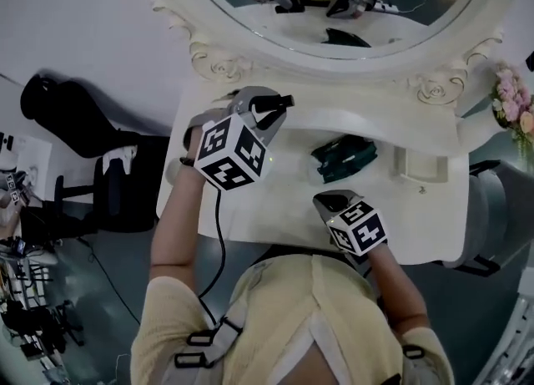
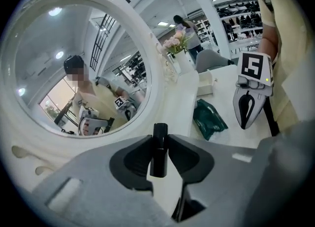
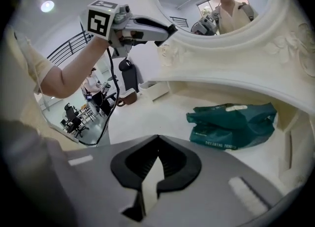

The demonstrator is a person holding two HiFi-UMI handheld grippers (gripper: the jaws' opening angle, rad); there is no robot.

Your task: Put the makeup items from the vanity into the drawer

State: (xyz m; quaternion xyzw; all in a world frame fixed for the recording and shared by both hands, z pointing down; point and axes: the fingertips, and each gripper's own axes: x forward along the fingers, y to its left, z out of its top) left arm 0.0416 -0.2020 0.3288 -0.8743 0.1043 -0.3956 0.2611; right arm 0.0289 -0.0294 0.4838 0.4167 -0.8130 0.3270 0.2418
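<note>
My left gripper (image 1: 282, 104) hangs above the left part of the white vanity top (image 1: 275, 216), close to the mirror frame. It is shut on a slim black makeup tube (image 2: 159, 148), which stands upright between the pads. A crumpled dark green bag (image 1: 344, 158) lies in the middle of the vanity, also seen as the green bag (image 3: 231, 125) ahead of my right gripper. My right gripper (image 1: 327, 200) is low at the vanity's near edge, just short of the bag. Its jaws (image 3: 156, 141) are shut with nothing between them. No drawer is plainly in view.
A large oval mirror (image 1: 334, 7) in an ornate white frame stands at the back of the vanity. A small white box (image 1: 417, 166) sits at the right, and pink flowers (image 1: 513, 103) beyond it. A dark chair (image 1: 125, 183) stands on the floor to the left.
</note>
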